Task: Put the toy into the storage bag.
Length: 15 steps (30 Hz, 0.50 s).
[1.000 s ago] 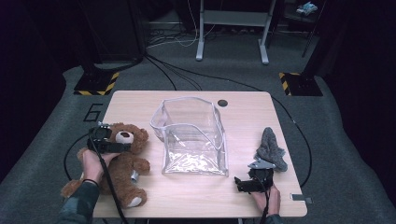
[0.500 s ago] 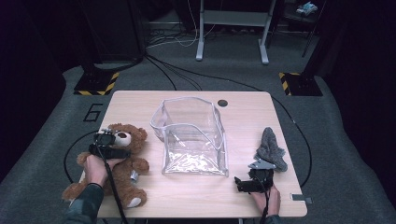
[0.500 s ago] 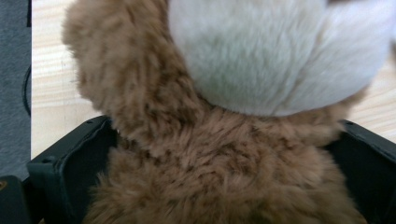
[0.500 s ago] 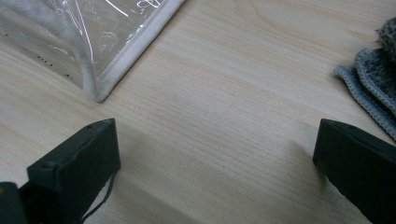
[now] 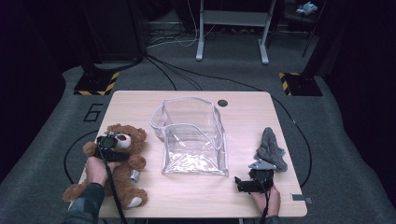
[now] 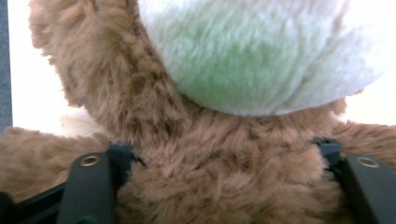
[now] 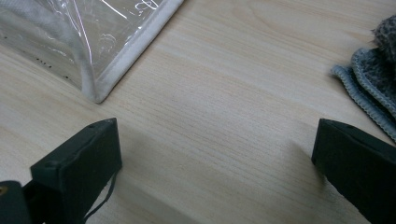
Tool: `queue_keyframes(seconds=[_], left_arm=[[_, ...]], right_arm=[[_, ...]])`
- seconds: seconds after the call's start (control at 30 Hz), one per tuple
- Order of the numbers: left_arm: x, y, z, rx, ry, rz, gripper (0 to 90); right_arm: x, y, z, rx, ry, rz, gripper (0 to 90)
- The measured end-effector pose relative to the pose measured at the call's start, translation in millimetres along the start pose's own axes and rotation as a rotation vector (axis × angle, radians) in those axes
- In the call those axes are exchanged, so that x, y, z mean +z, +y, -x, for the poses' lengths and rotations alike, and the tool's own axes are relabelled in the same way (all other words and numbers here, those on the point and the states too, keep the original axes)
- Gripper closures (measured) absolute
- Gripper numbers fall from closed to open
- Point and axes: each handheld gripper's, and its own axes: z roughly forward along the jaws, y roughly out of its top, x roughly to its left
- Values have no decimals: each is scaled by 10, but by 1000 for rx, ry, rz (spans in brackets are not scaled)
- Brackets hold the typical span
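Observation:
A brown teddy bear lies on its back at the table's left side, its white muzzle close up in the left gripper view. My left gripper is down on the bear at the neck. Its jaws have just been closing and now press into the brown fur from both sides. My right gripper rests low at the front right of the table, its jaws wide apart over bare wood, open with nothing between them.
A clear plastic bag stands open in the middle of the wooden table; its corner lies near the right gripper's jaw. A grey cloth lies at the right edge, its hem beside the other jaw.
The left gripper has sunk onto the bear below its head, and its jaws have drawn in against the fur. The right gripper has not moved.

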Motion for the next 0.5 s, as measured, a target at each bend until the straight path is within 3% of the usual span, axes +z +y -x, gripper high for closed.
queue_keyframes(seconds=[0.17, 0.5], left_arm=[[-76, -6, 3, 14, 2, 26, 395], [-289, -59, -59, -12, -20, 115, 417]], right_arm=[[1, -1, 5, -7, 4, 1, 5], [8, 3, 7, -8, 9, 2, 0]])
